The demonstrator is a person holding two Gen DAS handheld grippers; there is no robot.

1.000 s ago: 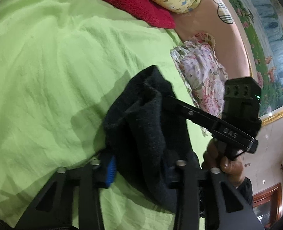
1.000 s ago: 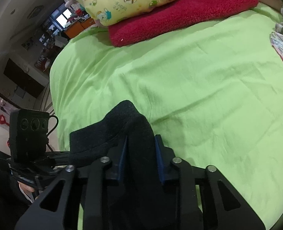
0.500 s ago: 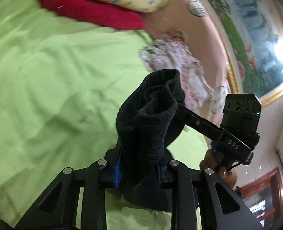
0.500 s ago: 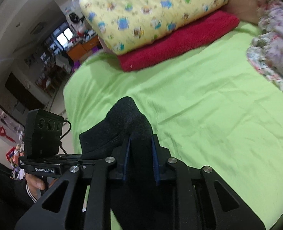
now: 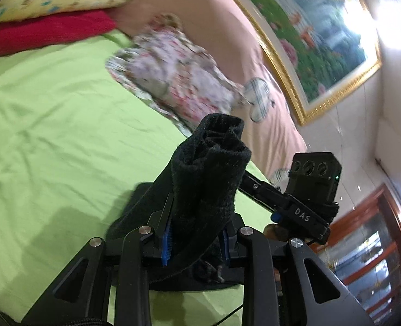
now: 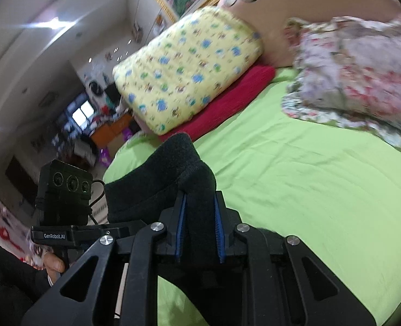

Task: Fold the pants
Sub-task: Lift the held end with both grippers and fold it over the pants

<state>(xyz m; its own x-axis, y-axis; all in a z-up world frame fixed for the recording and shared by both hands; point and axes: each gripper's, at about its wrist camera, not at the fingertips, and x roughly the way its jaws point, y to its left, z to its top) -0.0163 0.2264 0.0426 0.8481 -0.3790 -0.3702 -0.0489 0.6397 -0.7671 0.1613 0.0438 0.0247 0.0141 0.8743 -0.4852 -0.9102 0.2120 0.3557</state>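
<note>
My left claw (image 5: 196, 237) is clamped on a bunched end of the black pants (image 5: 211, 168), raised off the green bed (image 5: 51, 135). My right claw (image 6: 199, 229), its jaws having just closed a little more, pinches the other end. I'd judge best: pull both ends apart evenly, then lower the cloth flat before folding.

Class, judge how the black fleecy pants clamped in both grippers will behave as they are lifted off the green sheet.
The black fleecy pants are probably floppy: they bunch and droop between the left gripper and right gripper. Their fuzzy nap likely resists slipping. They seem fairly light, though thick.
</note>
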